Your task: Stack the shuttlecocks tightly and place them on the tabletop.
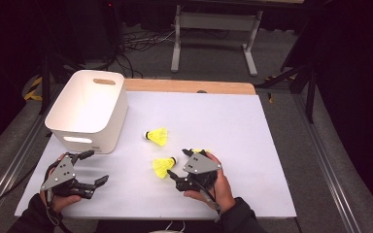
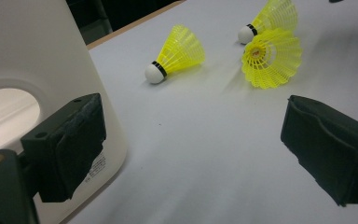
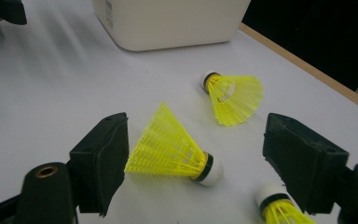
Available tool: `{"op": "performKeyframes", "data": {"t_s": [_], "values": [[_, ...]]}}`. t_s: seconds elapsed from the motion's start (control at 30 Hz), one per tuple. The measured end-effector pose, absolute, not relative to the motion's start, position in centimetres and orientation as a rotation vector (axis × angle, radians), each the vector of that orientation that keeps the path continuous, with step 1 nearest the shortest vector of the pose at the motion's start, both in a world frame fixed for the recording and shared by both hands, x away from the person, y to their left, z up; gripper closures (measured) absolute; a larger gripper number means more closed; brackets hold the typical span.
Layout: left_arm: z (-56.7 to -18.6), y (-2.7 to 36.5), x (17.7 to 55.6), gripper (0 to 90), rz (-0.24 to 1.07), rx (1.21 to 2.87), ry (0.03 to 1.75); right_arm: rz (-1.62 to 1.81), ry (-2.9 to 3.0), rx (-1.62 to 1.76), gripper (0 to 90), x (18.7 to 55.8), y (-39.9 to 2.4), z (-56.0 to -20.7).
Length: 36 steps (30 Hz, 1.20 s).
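The white tabletop (image 1: 233, 121) carries everything, and the white bin (image 1: 90, 109) sits at its far left corner, a handle slot facing you.

Your left hand (image 1: 53, 194) rests near the near left corner, just in front of the bin, with the left gripper (image 1: 91, 170) lying level and aimed toward the middle of the table; its jaws stand wide apart with nothing between them.

Your right hand (image 1: 213, 187) sits close to the near edge, a little right of centre, wrapped around the right gripper (image 1: 177, 167), which points left. Its jaws are apart and clamp nothing, though one yellow shuttlecock (image 3: 175, 149) lies on its side between them.

A second shuttlecock (image 1: 157, 136) lies farther in, toward the table's middle. A third shuttlecock (image 3: 279, 205) lies by the right gripper's outer jaw.
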<state>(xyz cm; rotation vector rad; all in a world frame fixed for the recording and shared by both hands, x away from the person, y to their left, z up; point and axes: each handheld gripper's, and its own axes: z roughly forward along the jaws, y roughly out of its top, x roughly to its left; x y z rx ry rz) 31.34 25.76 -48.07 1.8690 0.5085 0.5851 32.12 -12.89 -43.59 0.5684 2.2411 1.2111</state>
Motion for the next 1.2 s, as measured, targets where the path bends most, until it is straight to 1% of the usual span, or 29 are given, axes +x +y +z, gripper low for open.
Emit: {"op": "performKeyframes", "data": {"t_s": [0.13,0.27,0.33,0.5,0.6,0.63,0.73,0.77,0.87,0.93,0.97,1.0,1.07,1.13,1.17,1.2], "values": [[-48.1,25.7,31.4,7.5,0.581,1.867,0.510,1.197,2.273,0.572,23.9,32.7,-11.5,-44.0],[-48.1,25.7,31.4,7.5,0.577,1.871,0.508,1.159,2.312,0.550,26.1,33.4,-9.1,-44.6],[-48.2,25.7,31.4,7.5,0.573,1.870,0.506,1.149,2.317,0.537,27.4,33.5,-8.7,-44.7],[-48.2,25.7,31.5,7.5,0.568,1.872,0.501,1.077,2.351,0.520,38.4,34.6,-6.6,-45.7],[-48.2,25.7,31.5,7.5,0.565,1.873,0.498,1.038,2.351,0.513,41.1,34.9,-6.3,-46.0],[-48.2,25.7,31.5,7.5,0.562,1.871,0.497,1.023,2.363,0.524,46.3,35.2,-6.1,-46.3],[-48.3,25.7,31.6,7.5,0.557,1.879,0.499,0.995,2.362,0.522,48.3,35.4,-6.1,-46.5],[-48.3,25.8,31.6,7.5,0.556,1.876,0.498,0.985,2.369,0.527,52.5,35.5,-6.2,-46.6],[-48.3,25.9,31.6,7.6,0.554,1.876,0.503,0.973,2.369,0.546,59.0,35.6,-6.4,-46.6],[-48.3,25.9,31.7,7.6,0.549,1.880,0.505,0.954,2.365,0.549,62.0,35.7,-6.5,-46.6],[-48.3,25.9,31.7,7.6,0.549,1.880,0.505,0.954,2.365,0.549,62.0,35.7,-6.5,-46.6],[-48.3,25.8,31.7,7.6,0.547,1.878,0.506,0.936,2.362,0.542,66.1,35.9,-6.6,-46.7],[-48.4,25.8,31.8,7.6,0.542,1.879,0.507,0.929,2.364,0.547,71.0,36.0,-6.7,-46.6],[-48.4,25.8,31.8,7.7,0.541,1.880,0.508,0.922,2.360,0.546,72.0,36.1,-6.8,-46.6],[-48.4,25.8,31.8,7.7,0.538,1.882,0.509,0.915,2.358,0.541,75.6,36.1,-6.8,-46.6],[-48.4,25.8,31.8,7.7,0.537,1.883,0.509,0.906,2.357,0.532,76.8,36.1,-6.8,-46.5]]}}
